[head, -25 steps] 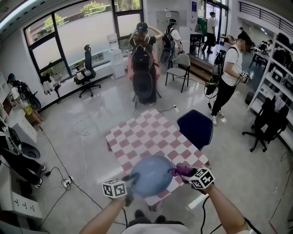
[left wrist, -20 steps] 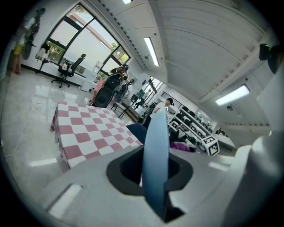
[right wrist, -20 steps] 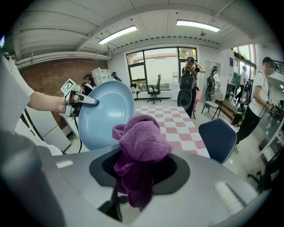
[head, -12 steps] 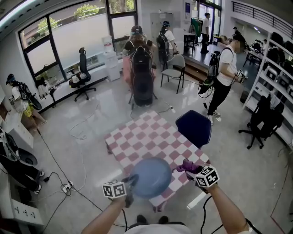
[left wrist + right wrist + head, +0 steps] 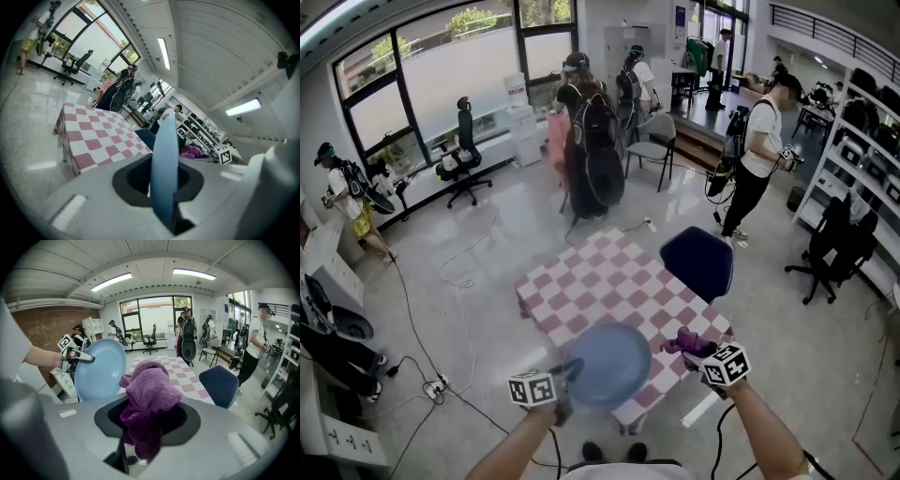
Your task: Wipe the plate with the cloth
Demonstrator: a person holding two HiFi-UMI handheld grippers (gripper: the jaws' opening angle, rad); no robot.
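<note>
My left gripper (image 5: 566, 372) is shut on the rim of a light blue plate (image 5: 607, 365), held up over the near edge of the checked table (image 5: 600, 281). In the left gripper view the plate (image 5: 165, 164) stands edge-on between the jaws. The plate's face (image 5: 100, 369) shows at the left of the right gripper view. My right gripper (image 5: 692, 348) is shut on a bunched purple cloth (image 5: 149, 394), which hangs a short way right of the plate without touching it. The cloth (image 5: 680, 341) pokes out toward the plate's right rim.
A dark blue chair (image 5: 698, 262) stands at the table's right side. Several people with backpacks and grippers stand beyond the table (image 5: 591, 141). Office chairs, shelves (image 5: 862, 141) and floor cables (image 5: 459, 272) ring the room.
The plate has tilted and slid slightly right and down in my left gripper. The right gripper with the cloth has drifted a little right, away from the plate's rim.
</note>
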